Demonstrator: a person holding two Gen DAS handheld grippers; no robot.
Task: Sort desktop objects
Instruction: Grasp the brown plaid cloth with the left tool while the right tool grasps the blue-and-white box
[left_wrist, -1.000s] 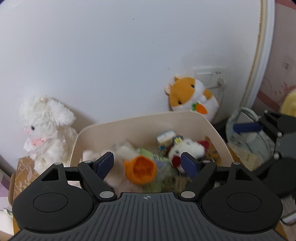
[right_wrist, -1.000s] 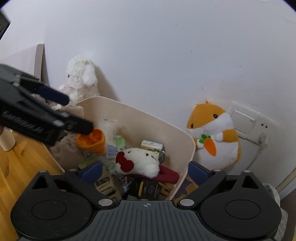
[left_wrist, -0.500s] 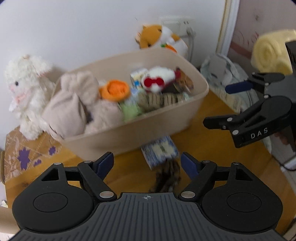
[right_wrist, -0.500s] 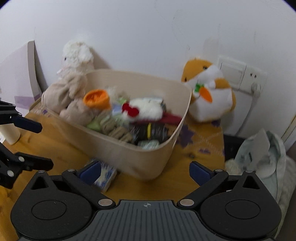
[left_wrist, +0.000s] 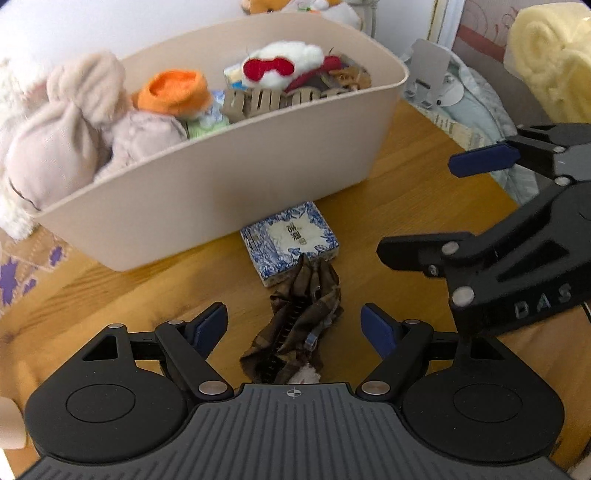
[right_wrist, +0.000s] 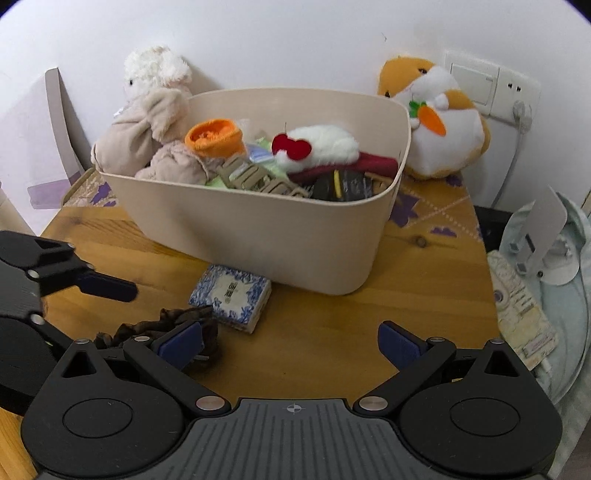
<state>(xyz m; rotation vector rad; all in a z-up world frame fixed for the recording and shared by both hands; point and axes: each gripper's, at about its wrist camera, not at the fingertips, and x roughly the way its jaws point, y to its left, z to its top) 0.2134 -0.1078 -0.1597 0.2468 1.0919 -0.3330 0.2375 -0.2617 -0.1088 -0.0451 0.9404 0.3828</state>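
A beige bin (left_wrist: 236, 173) (right_wrist: 266, 236) stands on the wooden desk, packed with plush toys, an orange knit piece (left_wrist: 173, 92) (right_wrist: 214, 136) and small boxes. In front of it lies a blue-and-white patterned box (left_wrist: 290, 240) (right_wrist: 231, 295). A crumpled brown cloth (left_wrist: 295, 321) (right_wrist: 177, 325) lies against the box. My left gripper (left_wrist: 294, 328) is open, hovering over the cloth with nothing between its fingers. My right gripper (right_wrist: 290, 341) is open too, above bare desk to the right of the cloth; it also shows at the right of the left wrist view (left_wrist: 480, 199).
A white plush rabbit (right_wrist: 155, 70) and an orange hamster plush (right_wrist: 436, 110) lean on the wall behind the bin. Off the desk's right edge are a light cloth heap with a white stand (right_wrist: 546, 243) and a yellow towel roll (left_wrist: 550, 62). A wall socket (right_wrist: 491, 85) is behind.
Both grippers tilted down and pulled back from the bin's contents to the desk in front. The patterned box and brown cloth came into view, now between the left fingers.
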